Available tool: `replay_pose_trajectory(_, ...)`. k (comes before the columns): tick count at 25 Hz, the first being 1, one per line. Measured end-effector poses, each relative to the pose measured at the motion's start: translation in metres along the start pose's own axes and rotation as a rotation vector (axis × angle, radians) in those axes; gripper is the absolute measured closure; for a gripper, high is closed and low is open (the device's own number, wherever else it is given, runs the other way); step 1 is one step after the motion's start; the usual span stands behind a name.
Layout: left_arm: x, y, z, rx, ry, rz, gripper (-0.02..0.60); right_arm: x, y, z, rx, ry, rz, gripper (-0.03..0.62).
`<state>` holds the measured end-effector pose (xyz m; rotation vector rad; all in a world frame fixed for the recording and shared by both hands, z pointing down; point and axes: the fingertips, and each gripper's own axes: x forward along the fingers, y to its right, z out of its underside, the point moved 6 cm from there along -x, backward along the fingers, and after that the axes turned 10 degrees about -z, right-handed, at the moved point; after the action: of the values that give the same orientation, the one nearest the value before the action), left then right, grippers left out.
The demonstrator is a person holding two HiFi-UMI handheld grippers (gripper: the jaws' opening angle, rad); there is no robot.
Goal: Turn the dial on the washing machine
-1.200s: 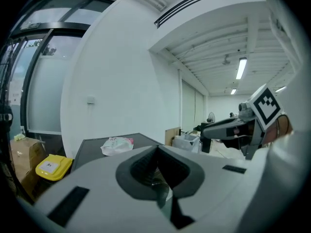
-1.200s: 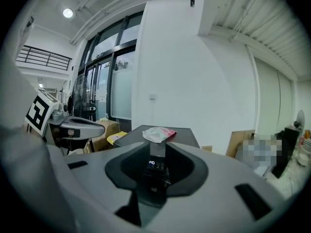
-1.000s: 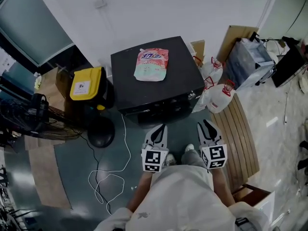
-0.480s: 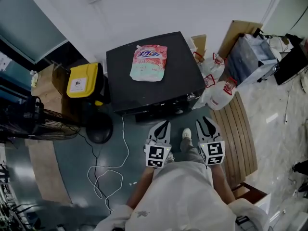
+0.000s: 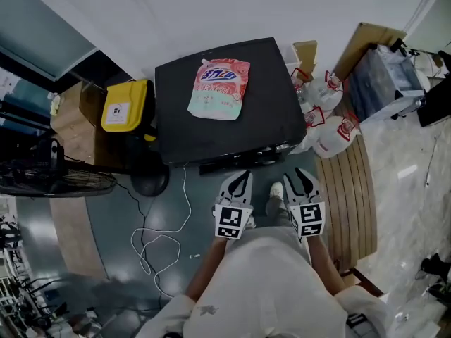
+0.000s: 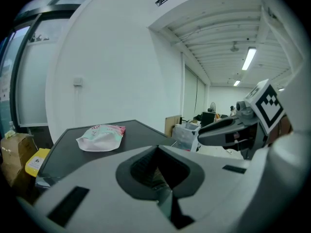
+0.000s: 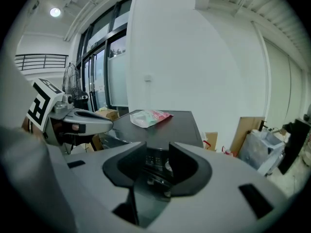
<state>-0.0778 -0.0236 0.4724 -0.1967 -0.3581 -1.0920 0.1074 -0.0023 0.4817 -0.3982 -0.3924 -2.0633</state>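
Short of the washing machine's [image 5: 262,118] front edge, the right gripper's [image 7: 158,152] jaws, just opening, stood narrowly apart, empty, framing its front-panel dial [image 7: 168,167]; the left gripper's [image 6: 158,153] met. Seemingly the approach: closer, wider jaws needed.

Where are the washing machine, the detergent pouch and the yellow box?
washing machine [image 5: 271,111]: head view, bare black top, right of the pouch.
detergent pouch [image 5: 219,89]: head view, middle of its printed face.
yellow box [image 5: 125,105]: head view, its lid.

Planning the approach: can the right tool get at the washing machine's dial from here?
Probably yes. The right tool, jaws just opening with nothing in them, points at the black washing machine's front panel; its pale round dial peeks past one jaw, with nothing between.
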Motion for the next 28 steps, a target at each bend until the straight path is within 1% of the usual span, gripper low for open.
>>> replay_pose_trajectory(5,0.027,0.003,0.005,0.004,-0.041,-0.017,0.569,0.022,0.024,0.015,0.025,-0.027,-0.024,0.439)
replay_pose_trajectory(9,0.046,0.009,0.010,0.023,-0.079,-0.023,0.568,0.036,0.044,0.032,0.040,-0.064,-0.028,0.431)
replay_pose_trajectory(13,0.063,0.013,0.015,0.026,-0.121,-0.033,0.569,0.053,0.058,0.052,0.062,-0.098,-0.051,0.424)
replay_pose_trajectory(19,0.080,0.020,0.022,0.040,-0.175,-0.050,0.568,0.079,0.073,0.071,0.070,-0.157,-0.114,0.410)
replay_pose_trajectory(23,0.091,0.028,0.029,0.026,-0.209,-0.069,0.568,0.092,0.080,0.079,0.074,-0.179,-0.151,0.388)
replay_pose_trajectory(28,0.098,0.035,0.041,0.018,-0.254,-0.089,0.568,0.104,0.086,0.081,0.100,-0.193,-0.162,0.365)
